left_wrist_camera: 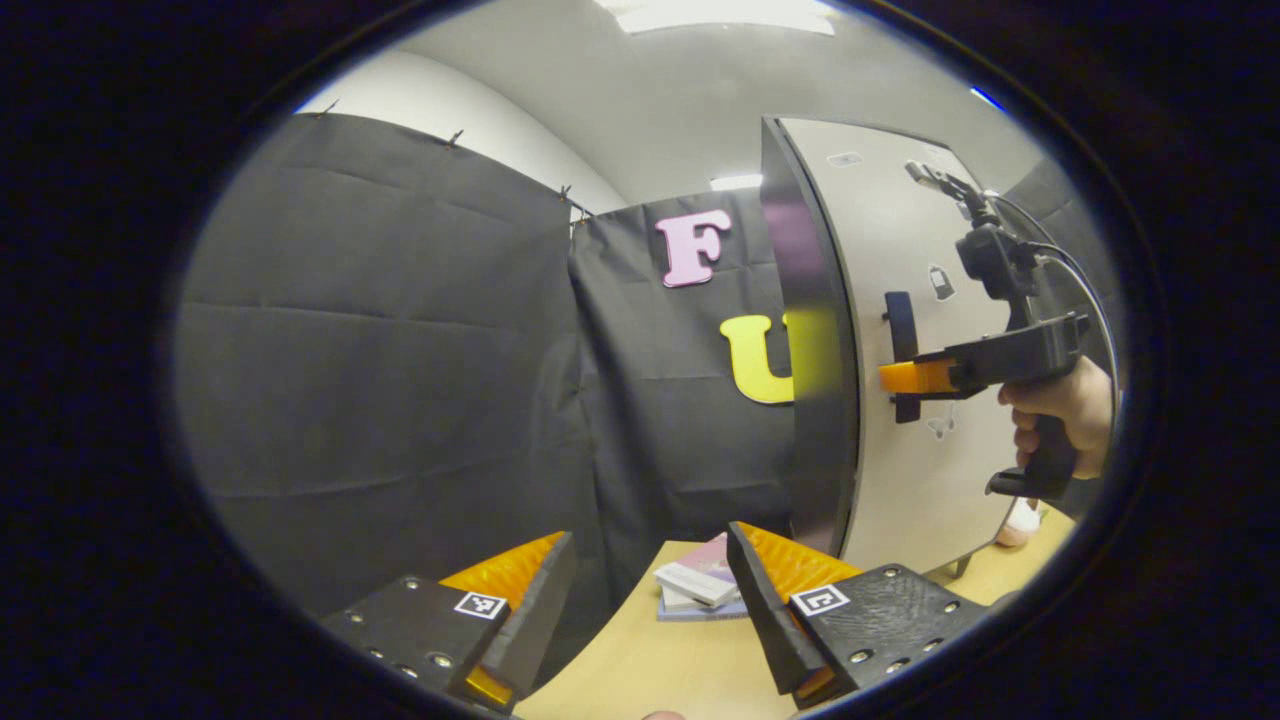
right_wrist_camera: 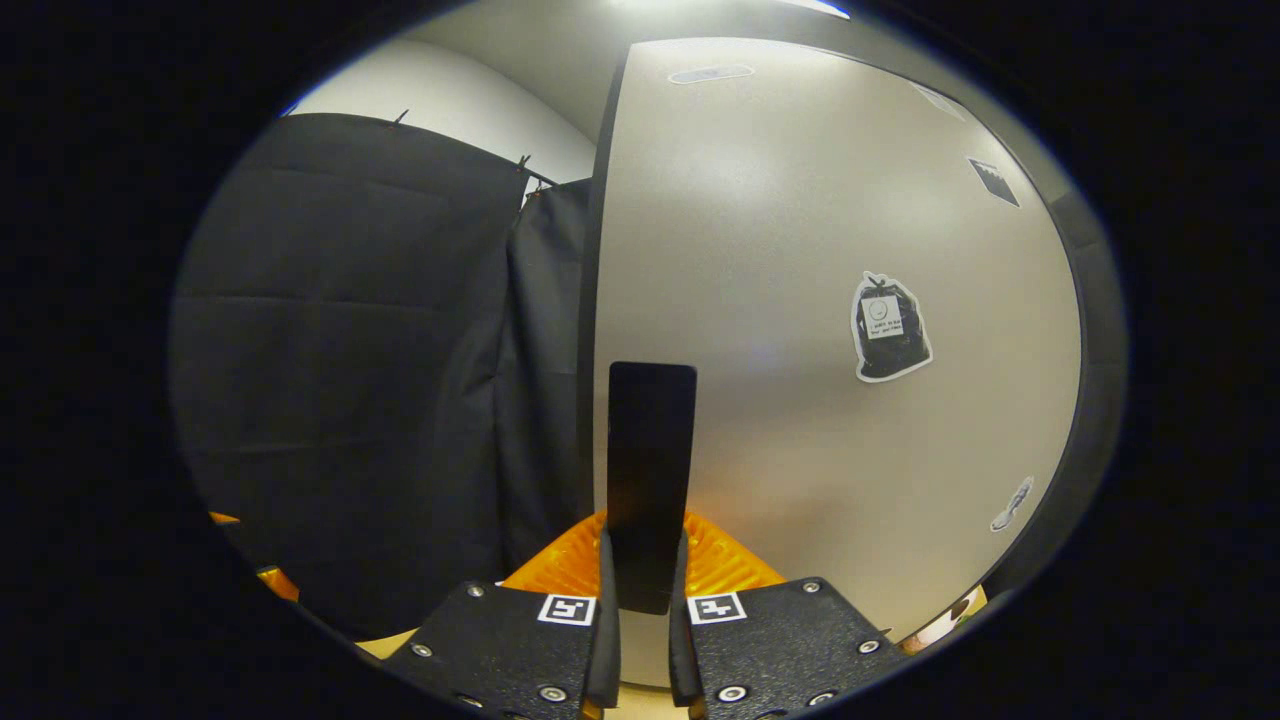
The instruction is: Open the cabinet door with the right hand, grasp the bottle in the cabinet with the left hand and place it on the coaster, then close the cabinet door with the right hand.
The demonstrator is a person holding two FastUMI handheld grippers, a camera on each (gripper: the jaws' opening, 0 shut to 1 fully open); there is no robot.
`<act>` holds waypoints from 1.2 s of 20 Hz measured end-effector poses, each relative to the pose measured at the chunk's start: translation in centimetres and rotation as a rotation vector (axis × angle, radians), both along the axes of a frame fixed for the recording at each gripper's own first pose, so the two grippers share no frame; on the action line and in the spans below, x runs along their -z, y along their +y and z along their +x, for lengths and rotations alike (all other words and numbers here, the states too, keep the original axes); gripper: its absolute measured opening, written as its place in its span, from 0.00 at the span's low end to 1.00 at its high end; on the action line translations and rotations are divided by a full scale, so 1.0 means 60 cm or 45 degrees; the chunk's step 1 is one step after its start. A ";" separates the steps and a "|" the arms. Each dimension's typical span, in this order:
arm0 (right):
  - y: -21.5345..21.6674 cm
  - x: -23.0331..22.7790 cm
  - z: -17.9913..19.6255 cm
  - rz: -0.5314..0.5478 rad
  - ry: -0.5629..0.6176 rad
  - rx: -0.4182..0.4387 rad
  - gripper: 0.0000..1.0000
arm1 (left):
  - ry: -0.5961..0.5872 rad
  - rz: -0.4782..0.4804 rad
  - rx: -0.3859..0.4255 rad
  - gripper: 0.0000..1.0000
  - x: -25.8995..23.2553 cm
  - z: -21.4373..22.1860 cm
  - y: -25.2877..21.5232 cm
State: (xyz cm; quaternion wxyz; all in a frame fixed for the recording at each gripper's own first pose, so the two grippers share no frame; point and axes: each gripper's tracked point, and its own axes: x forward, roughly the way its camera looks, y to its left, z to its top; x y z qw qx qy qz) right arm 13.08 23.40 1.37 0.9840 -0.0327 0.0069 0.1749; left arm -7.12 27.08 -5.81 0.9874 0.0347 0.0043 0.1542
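The cabinet (left_wrist_camera: 810, 350) stands at the right on a wooden table, its glossy dark side toward me and its grey door (left_wrist_camera: 900, 230) facing right. A black vertical handle (left_wrist_camera: 901, 355) sits on the door. My right gripper (left_wrist_camera: 905, 377), held by a hand (left_wrist_camera: 1065, 415), reaches the handle from the right. In the right gripper view the handle (right_wrist_camera: 650, 450) stands between the fingers, and my right gripper (right_wrist_camera: 645, 560) is shut on it against the door (right_wrist_camera: 800, 250). My left gripper (left_wrist_camera: 650, 600) is open and holds nothing, low over the table. The door hides the cabinet's inside.
A small stack of books (left_wrist_camera: 700, 585) lies on the wooden table (left_wrist_camera: 640, 670) just left of the cabinet's foot. A pale soft object (left_wrist_camera: 1020, 520) sits by the cabinet's lower right. Black cloth walls (left_wrist_camera: 380, 350) close off the back and left. Stickers (right_wrist_camera: 888, 330) mark the door.
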 end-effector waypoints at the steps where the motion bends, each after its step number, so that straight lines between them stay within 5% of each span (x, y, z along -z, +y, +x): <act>1: -0.001 0.000 -0.004 0.005 -0.005 -0.018 0.19 | -0.004 0.004 0.000 0.87 -0.005 0.002 0.002; 7: -0.005 0.000 -0.024 0.004 -0.001 -0.120 0.19 | -0.007 0.014 0.029 0.87 -0.020 -0.045 -0.061; 8: -0.005 0.000 -0.030 -0.004 0.011 -0.137 0.18 | -0.009 0.000 0.041 0.94 -0.020 -0.044 -0.070; 10: -0.004 0.003 -0.045 -0.009 0.048 -0.180 0.19 | -0.019 -0.020 0.063 0.87 -0.028 -0.046 -0.092; 13: -0.004 0.000 -0.062 -0.030 0.052 -0.248 0.18 | -0.012 0.005 0.070 0.94 -0.032 -0.053 -0.114; 15: -0.007 0.001 -0.072 -0.033 0.060 -0.283 0.19 | -0.007 0.021 0.071 0.87 -0.032 -0.057 -0.126; 17: -0.010 -0.002 -0.094 0.003 0.095 -0.302 0.20 | 0.003 0.010 0.087 0.94 -0.023 -0.061 -0.147; 21: -0.023 -0.003 -0.117 0.003 0.112 -0.363 0.19 | 0.053 -0.035 0.118 0.87 0.003 -0.075 -0.188; 22: -0.025 -0.003 -0.117 0.008 0.111 -0.373 0.19 | 0.071 -0.033 0.120 0.94 0.010 -0.081 -0.199; 23: -0.030 -0.002 -0.119 0.004 0.106 -0.380 0.19 | 0.086 -0.025 0.117 0.80 0.013 -0.086 -0.204; 24: -0.034 -0.001 -0.121 -0.006 0.102 -0.388 0.19 | 0.094 -0.016 0.111 0.80 0.019 -0.092 -0.208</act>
